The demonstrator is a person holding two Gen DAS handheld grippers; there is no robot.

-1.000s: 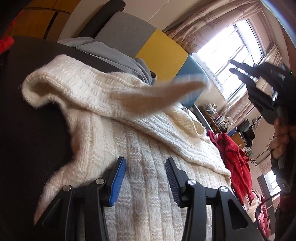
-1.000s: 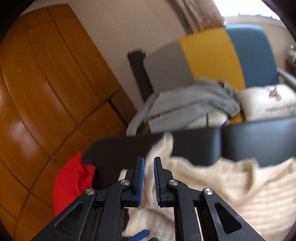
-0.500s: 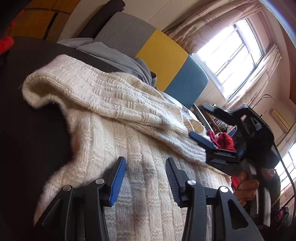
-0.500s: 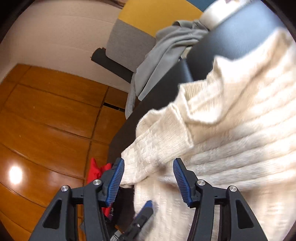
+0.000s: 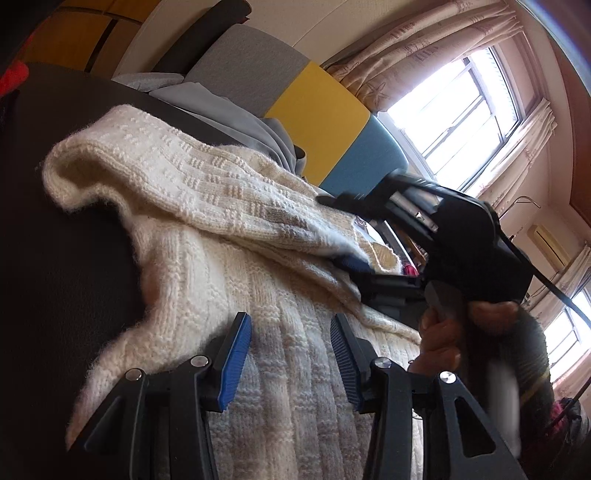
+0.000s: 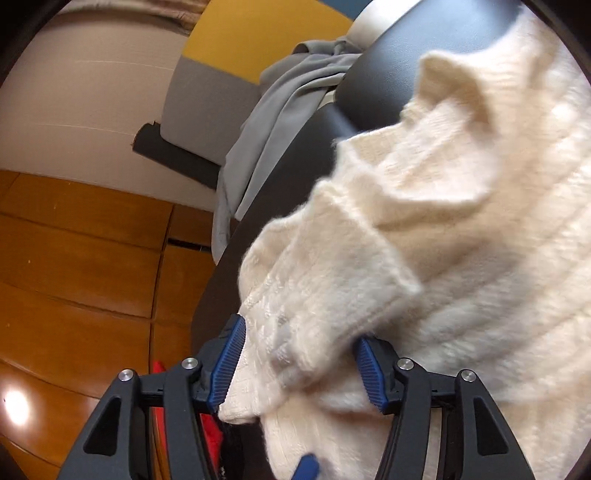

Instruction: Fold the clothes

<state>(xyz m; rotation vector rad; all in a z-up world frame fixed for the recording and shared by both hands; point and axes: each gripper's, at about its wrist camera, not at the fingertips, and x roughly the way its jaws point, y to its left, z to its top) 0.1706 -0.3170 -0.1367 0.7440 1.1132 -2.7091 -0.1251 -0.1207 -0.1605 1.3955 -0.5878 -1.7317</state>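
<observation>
— Where's your cream cable-knit sweater [image 5: 207, 236]?
— Spread over the black cushion [image 5: 55, 266], centre frame. Your left gripper [image 5: 290, 354] hovers spread above it.
— And your right gripper [image 6: 299, 365]?
— Spread wide around the sweater's folded sleeve [image 6: 314, 288], lower centre.

A sofa back [image 5: 325, 110] in grey, yellow and blue panels is set against a pale wall [image 5: 295, 29]. Bright daylight is admitted through a large window [image 5: 461, 122], framed by beige patterned curtains [image 5: 417, 48]. Glossy orange wood panelling [image 6: 74, 258] is seen beside the wall. A wall-mounted air conditioner [image 5: 546, 243] is visible near the ceiling.
</observation>
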